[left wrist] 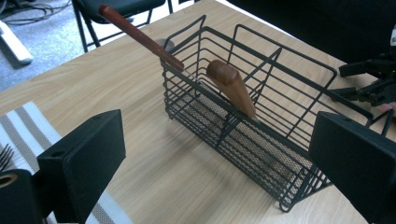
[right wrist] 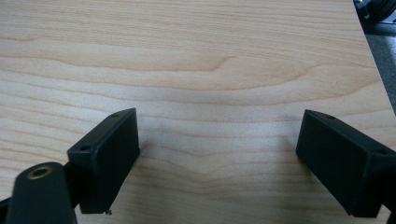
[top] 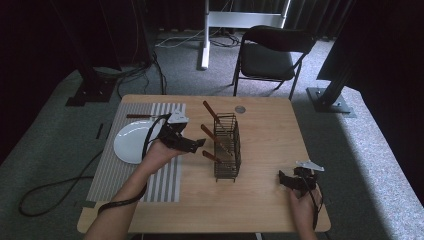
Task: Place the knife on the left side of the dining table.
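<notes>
Dark curtains and a folding chair [top: 270, 52] stand behind a wooden table [top: 265, 140] on grey carpet. On the table's left side lies a striped placemat [top: 165, 185] carrying a white plate [top: 129, 142], with a wooden-handled utensil [top: 141, 116] lying beyond the plate.

At the table's centre stands a black wire caddy [top: 227, 147]. Three wooden-handled utensils lean in it, handles up and tilted toward the left: a long handle [left wrist: 140, 36] resting on the far rim, a middle handle [left wrist: 232, 87] and a near handle [top: 211, 156].

The left gripper [top: 196, 145] is just left of the caddy, near the handles but touching none; its jaws stand wide apart and hold nothing, with the caddy framed between them in the left gripper view. Fork tines [left wrist: 5, 156] show on the placemat's edge there. The right gripper [top: 286, 180] rests low near the table's right front corner, well apart from the caddy, jaws likewise spread over bare wood.

Judgement: the step in hand appears to be moving utensils between caddy and place setting, though whether loading or unloading cannot be told. If unloading, the next move calls for closing the left gripper squarely across one handle and lifting along its lean, so the caddy does not tip.
</notes>
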`<state>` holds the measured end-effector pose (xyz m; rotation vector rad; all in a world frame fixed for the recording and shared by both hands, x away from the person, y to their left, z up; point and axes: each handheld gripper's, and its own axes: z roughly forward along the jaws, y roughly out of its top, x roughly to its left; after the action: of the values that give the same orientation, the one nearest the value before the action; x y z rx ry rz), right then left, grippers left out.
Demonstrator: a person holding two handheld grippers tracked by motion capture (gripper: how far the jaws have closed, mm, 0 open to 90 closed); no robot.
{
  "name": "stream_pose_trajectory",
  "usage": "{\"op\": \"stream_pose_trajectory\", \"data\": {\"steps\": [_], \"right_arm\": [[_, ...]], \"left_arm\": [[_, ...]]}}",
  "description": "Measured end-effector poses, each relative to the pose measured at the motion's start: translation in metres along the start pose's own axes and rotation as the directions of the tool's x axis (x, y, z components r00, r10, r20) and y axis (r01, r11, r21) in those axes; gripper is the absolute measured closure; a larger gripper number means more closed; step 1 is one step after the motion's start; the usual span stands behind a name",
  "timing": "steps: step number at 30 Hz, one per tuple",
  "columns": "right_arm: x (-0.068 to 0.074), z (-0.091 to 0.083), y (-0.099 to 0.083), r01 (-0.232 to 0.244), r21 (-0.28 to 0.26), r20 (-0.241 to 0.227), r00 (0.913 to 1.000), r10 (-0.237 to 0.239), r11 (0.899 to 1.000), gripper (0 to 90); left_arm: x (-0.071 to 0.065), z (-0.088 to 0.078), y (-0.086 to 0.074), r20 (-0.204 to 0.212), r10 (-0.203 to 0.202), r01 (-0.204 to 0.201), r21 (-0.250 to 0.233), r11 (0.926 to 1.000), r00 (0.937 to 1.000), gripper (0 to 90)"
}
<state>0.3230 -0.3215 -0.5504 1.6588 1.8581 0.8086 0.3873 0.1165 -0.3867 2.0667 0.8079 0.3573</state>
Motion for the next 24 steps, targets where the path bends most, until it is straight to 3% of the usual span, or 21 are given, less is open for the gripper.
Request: {"op": "stream_pose_trajectory", "data": {"steps": [7,12,14,16,24], "right_arm": [[0.0,0.0,0.0,-0.002,0.001,-0.001,1.0,0.002,1.0,12.6],[0.0,0.0,0.0,-0.002,0.001,0.0,1.0,0.002,1.0,12.6],[0.0,0.0,0.0,-0.001,0.001,-0.001,1.0,0.001,1.0,12.6],[0.0,0.0,0.0,-0.001,0.001,0.0,1.0,0.001,1.0,12.6],[0.0,0.0,0.0,0.0,0.001,-0.001,1.0,0.0,1.0,12.6]], "left_arm": [[-0.001,0.013,0.009,0.0,-0.022,0.022,0.01,0.9997,0.9998,7.6],[0.001,0.018,0.011,0.021,-0.062,0.062,0.011,0.998,0.9978,22.6],[0.003,0.02,0.011,0.053,-0.092,0.092,0.0,0.9958,0.9944,25.4],[0.003,0.022,0.012,0.061,-0.105,0.105,-0.002,0.9944,0.9926,34.2],[0.005,0.025,0.013,0.072,-0.103,0.103,0.012,0.9946,0.9921,50.1]]}}
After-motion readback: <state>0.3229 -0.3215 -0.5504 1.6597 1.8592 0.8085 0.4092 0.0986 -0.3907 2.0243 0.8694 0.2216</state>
